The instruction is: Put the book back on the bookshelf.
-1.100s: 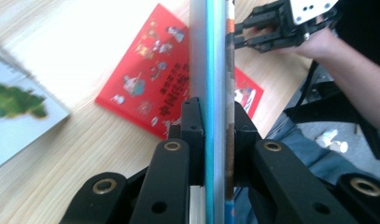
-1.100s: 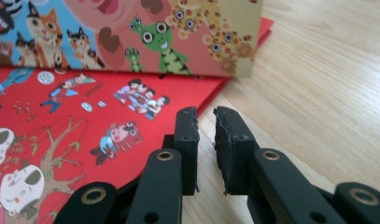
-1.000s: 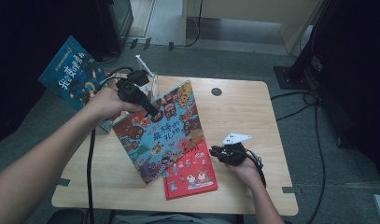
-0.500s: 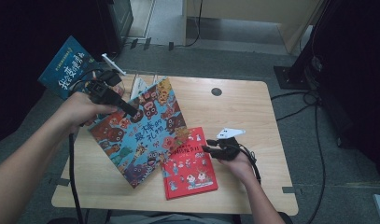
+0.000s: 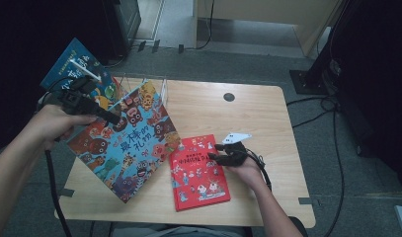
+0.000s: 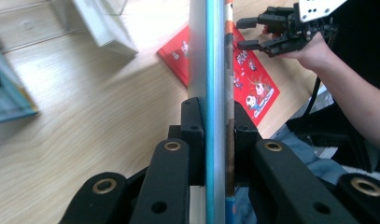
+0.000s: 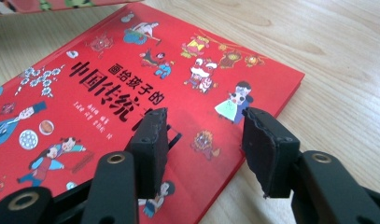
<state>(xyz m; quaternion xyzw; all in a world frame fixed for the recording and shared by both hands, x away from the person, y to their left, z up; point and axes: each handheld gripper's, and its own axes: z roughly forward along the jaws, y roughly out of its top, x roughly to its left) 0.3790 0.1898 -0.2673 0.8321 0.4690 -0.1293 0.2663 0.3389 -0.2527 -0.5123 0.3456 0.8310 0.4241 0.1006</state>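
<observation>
The pale wooden table [image 5: 248, 118] spreads under both my hands, its far right half bare, with a small dark round grommet [image 5: 229, 97] set in that open stretch. Over its left part I hold the large picture book with the crowded, many-coloured cover [image 5: 127, 143], lifted and tilted off the top. My left gripper [image 5: 107, 117] is clamped on the book's upper edge; in the left gripper view the book's thin blue and white edge [image 6: 214, 70] runs straight up between my two black pads, which press it from both sides. Its lower right corner hangs just beside the flat red picture book [image 5: 198, 172], which lies on the table near the front edge, clear wood to its right. My right gripper [image 5: 219, 152] rests at that red book's right edge with its jaws apart; they have just been opening, and nothing is between them, the red cover [image 7: 131, 93] lying beneath and ahead of them. Black Chinese characters cross that cover. A blue book [image 5: 72, 69] stands past the table's far left corner, beside a clear plastic stand [image 5: 139, 84].
</observation>
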